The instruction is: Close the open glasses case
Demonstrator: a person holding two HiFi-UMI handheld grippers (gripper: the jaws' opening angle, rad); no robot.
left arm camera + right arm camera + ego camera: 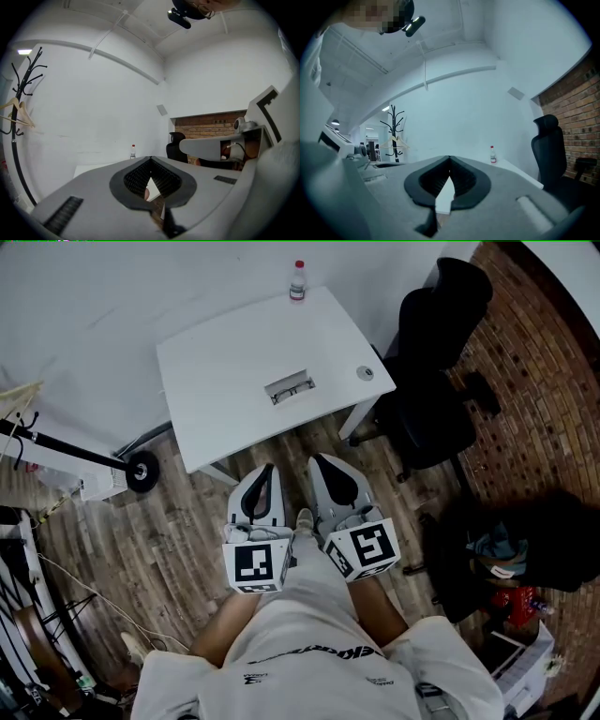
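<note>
The task looks barely begun: this is the approach step, with neither tool at the white table (225,362) yet. The left gripper (265,470) and the right gripper (321,461) are held side by side close to the person's body, short of the table's near edge and over the wooden floor beside it. In each gripper view the 2 jaws meet at their tips with nothing caught between them, so both tools are closed and empty.

The open glasses case (290,387) lies near the middle of the table, a little toward its near edge. It shows as a small, pale, oblong thing with its lid laid back and a darker line along the inside; it is too small to tell whether glasses lie in it.

The next move, as I judge it, calls for carrying both grippers forward over the table, then steadying the base with 1 tool while the other tips the lid over. A water bottle (297,280) stands at the table's far edge, well apart from the case.
</note>
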